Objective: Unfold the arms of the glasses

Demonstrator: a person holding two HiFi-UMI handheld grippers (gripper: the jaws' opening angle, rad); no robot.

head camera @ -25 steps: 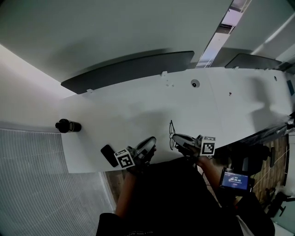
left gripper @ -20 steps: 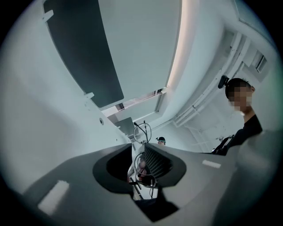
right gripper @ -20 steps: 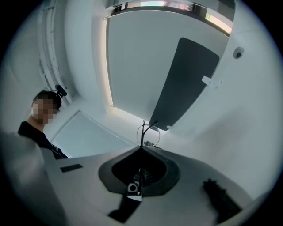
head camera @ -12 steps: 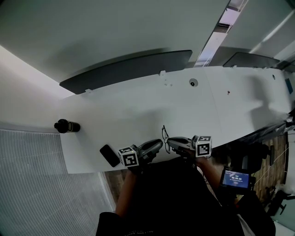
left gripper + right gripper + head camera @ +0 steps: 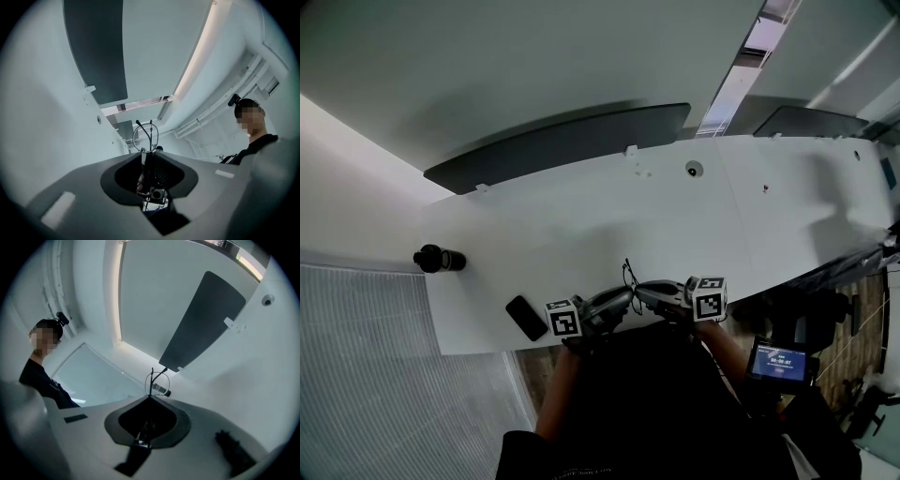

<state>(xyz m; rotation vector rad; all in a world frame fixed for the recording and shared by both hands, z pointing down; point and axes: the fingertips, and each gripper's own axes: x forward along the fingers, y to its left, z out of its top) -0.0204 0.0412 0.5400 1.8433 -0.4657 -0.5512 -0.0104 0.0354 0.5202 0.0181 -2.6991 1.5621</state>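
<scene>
Thin black wire glasses point(image 5: 627, 277) stand upright, 1 round rim showing, arms apparently folded. The left gripper point(image 5: 146, 153) and right gripper point(image 5: 150, 397) each clamp the frame from opposite sides.

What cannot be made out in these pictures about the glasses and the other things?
- Head view: the glasses are too small to tell whether their arms are folded or open.
- Left gripper view: the left tool hides the hinges; only one lens ring sticks out.
- Right gripper view: the right tool covers the lower part likewise.
- Head view: the dark cylinder is too small to identify.
</scene>
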